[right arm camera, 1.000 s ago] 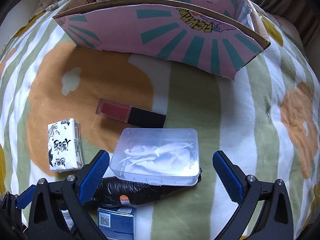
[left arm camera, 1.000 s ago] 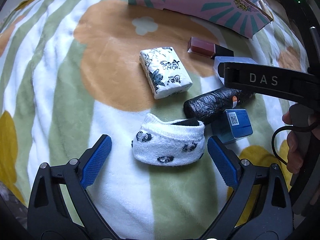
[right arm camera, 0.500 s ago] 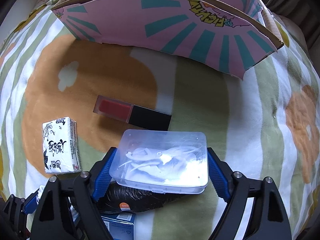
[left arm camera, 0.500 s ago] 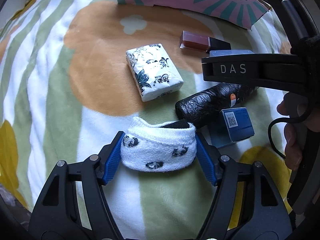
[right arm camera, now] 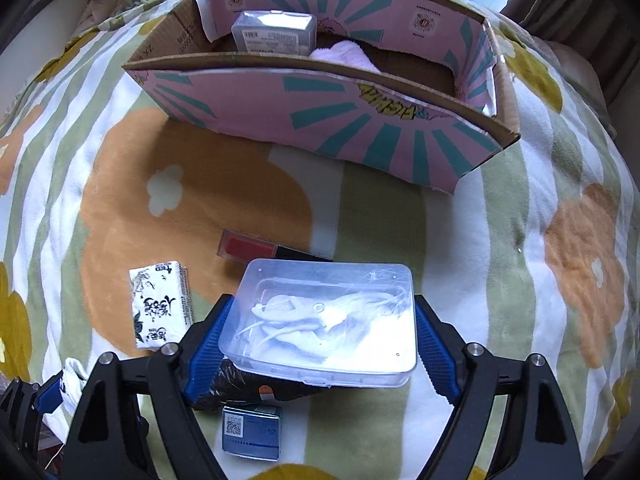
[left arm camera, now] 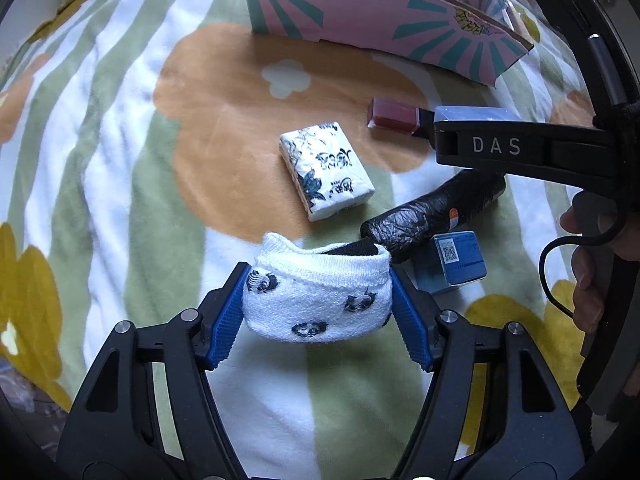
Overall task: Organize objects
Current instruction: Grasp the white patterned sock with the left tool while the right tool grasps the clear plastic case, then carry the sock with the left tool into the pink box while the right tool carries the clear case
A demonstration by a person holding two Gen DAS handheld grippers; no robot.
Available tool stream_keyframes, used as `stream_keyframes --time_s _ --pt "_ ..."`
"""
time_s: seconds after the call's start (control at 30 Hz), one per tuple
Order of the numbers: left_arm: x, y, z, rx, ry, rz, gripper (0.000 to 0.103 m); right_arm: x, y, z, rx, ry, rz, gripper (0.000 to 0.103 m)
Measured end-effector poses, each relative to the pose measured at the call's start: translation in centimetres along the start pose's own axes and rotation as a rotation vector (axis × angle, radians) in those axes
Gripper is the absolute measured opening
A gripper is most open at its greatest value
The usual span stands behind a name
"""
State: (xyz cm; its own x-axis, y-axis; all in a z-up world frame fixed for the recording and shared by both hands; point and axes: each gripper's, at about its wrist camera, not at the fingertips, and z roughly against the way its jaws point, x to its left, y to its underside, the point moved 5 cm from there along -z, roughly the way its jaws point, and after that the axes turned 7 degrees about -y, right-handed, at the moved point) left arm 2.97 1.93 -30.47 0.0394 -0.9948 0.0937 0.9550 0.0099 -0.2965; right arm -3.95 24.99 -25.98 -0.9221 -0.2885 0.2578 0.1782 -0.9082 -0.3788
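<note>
- Box (right arm camera: pixel 360 128): pink carton at the far side of the blanket (right arm camera: pixel 500 240). It already holds a grey case (right arm camera: pixel 274 32) and something pink and soft (right arm camera: pixel 344 54). Count these as done.
- Left gripper (left arm camera: pixel 318 312): you have its blue pads pressed on both sides of the sock (left arm camera: pixel 316 300). The sock looks lifted just clear of the blanket, near you and well short of the box.
- Right gripper (right arm camera: pixel 320 344): your pads sit against both short ends of the clear tub (right arm camera: pixel 328 320). The tub rides above the black roll (right arm camera: pixel 240 388), between you and the box.
- Still loose on the blanket: tissue pack (left arm camera: pixel 326 170), red tube (left arm camera: pixel 394 116), black roll, blue carton (left arm camera: pixel 454 262).
- Standing, as a judgement: two items stowed, two in your grip and not yet delivered, four untouched. You are less than halfway through.
- Next due: carry sock and tub over the near wall and let them go inside.
</note>
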Motion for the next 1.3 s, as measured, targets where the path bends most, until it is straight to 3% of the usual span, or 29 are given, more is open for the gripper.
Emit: stream_keyframes --time_s 0.43,0.73,0.93,1.3 --pt "3.9 -6.9 10.9 -0.117 -0.005 0.003 0.065 2.9 -3.9 11.6 -0.159 -0.003 -0.032 0.081" --pt "5.2 -10.8 18.3 -0.187 0.009 -0.025 0.065 3.3 -2.9 18.7 -0.235 -0.003 -0.078 0.081" --pt "5.1 -11.8 21.2 -0.221 0.037 -0.054 0.065 3.7 -1.2 20.8 -0.288 0.017 -0.101 0.081" --pt "3.7 -12.6 21.8 -0.248 0.062 -0.107 0.065 2.6 -0.6 21.3 -0.307 0.024 -0.172 0.081"
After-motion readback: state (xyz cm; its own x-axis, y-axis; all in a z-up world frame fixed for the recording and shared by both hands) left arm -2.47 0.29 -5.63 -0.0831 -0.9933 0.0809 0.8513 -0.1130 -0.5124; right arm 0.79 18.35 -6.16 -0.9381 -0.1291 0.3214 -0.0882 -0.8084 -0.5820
